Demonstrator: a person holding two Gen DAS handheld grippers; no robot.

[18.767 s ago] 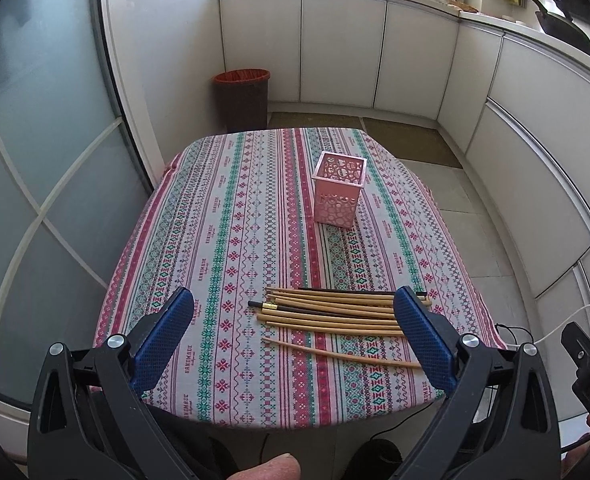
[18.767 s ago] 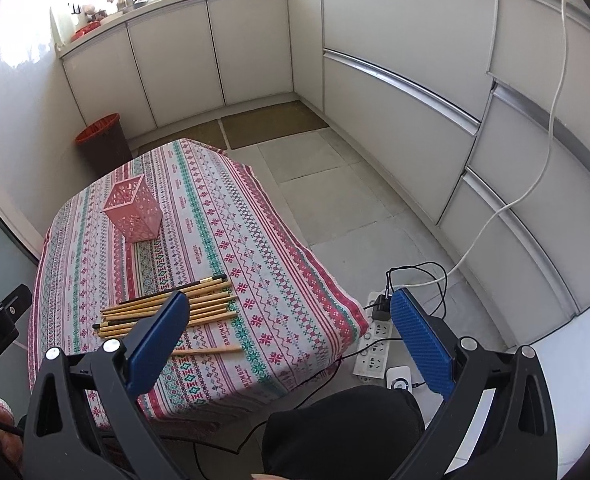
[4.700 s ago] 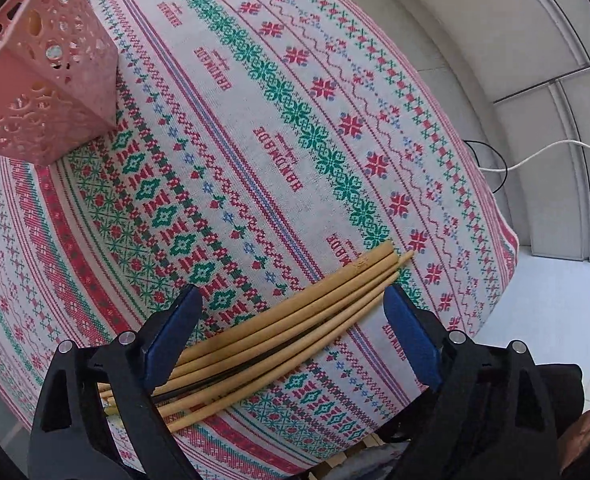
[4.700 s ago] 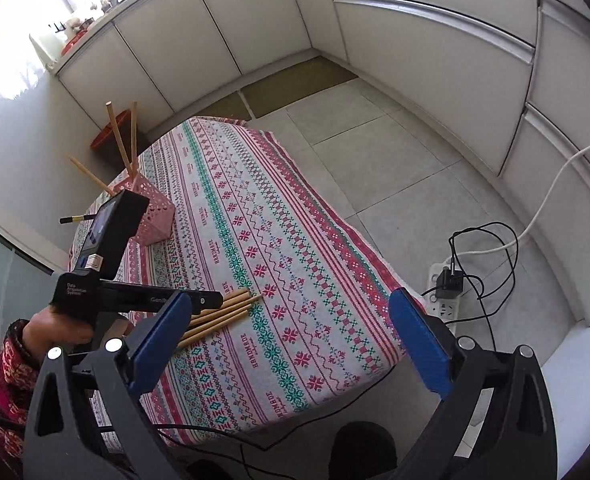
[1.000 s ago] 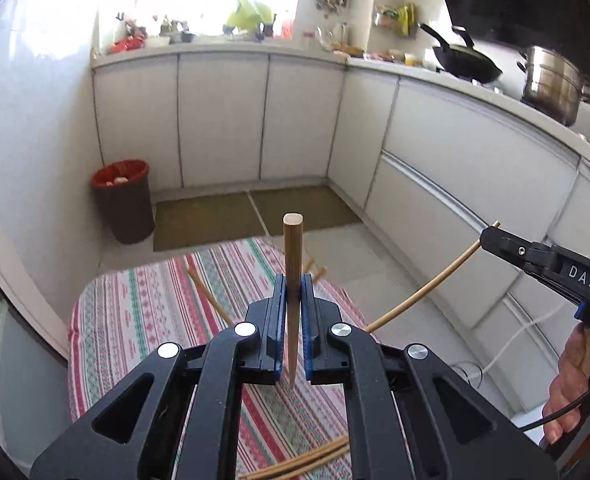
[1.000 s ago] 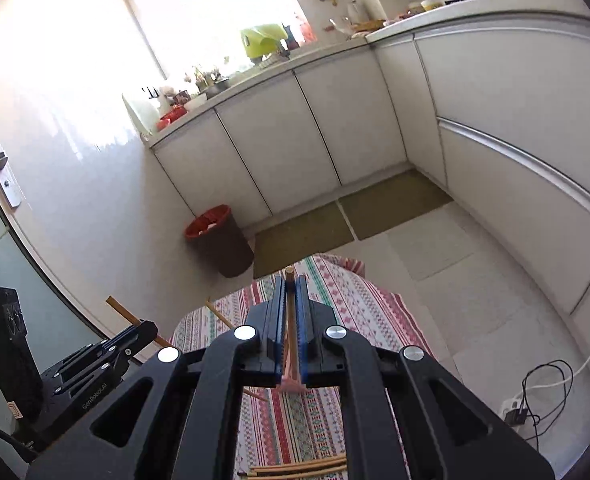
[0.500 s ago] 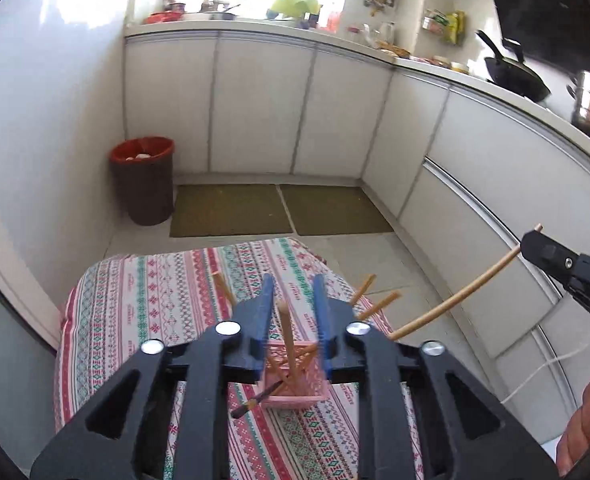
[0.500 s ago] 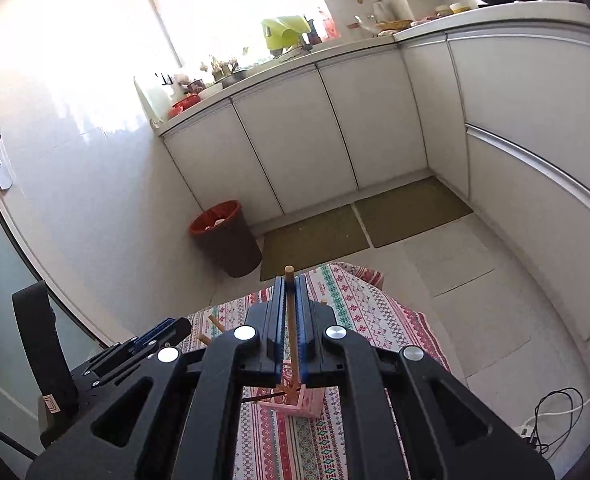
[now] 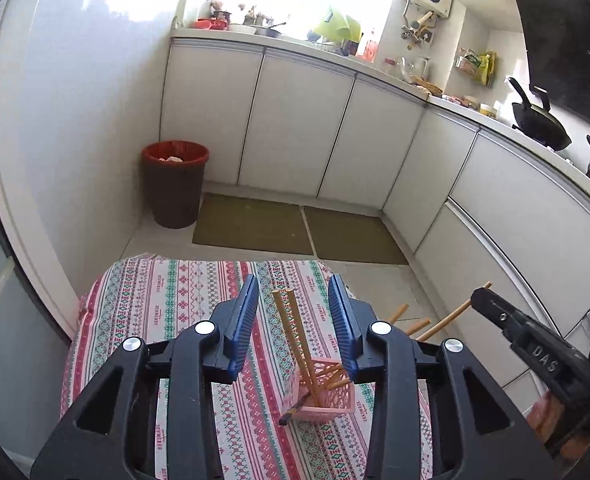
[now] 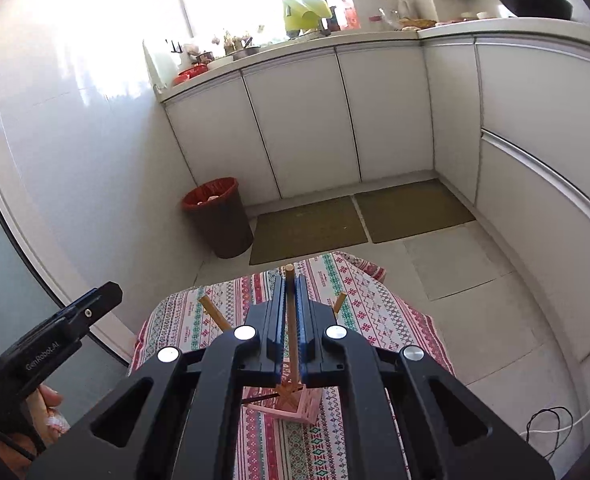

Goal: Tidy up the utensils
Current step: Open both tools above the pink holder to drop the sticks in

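Observation:
A pink perforated holder point(image 9: 327, 400) stands on the striped tablecloth point(image 9: 175, 292) and holds several wooden chopsticks point(image 9: 295, 332) leaning at different angles; one dark chopstick pokes out low at its side. My left gripper point(image 9: 293, 302) is open above the holder, with two chopsticks standing between its fingers, untouched. My right gripper point(image 10: 291, 296) is shut on one wooden chopstick point(image 10: 290, 276), held upright above the holder point(image 10: 299, 402). In the left wrist view the right gripper's body point(image 9: 535, 352) sits at the right, its chopstick slanting out.
A brown bin with a red liner point(image 9: 175, 184) stands on the floor beyond the table. White cabinets point(image 9: 303, 128) line the back and right walls. Two floor mats point(image 9: 295, 232) lie between. A cable point(image 10: 551, 428) lies on the floor at right.
My left gripper has opened and let its chopstick go into the holder, then spread wider. My right gripper has kept hold of its chopstick and stayed above the holder.

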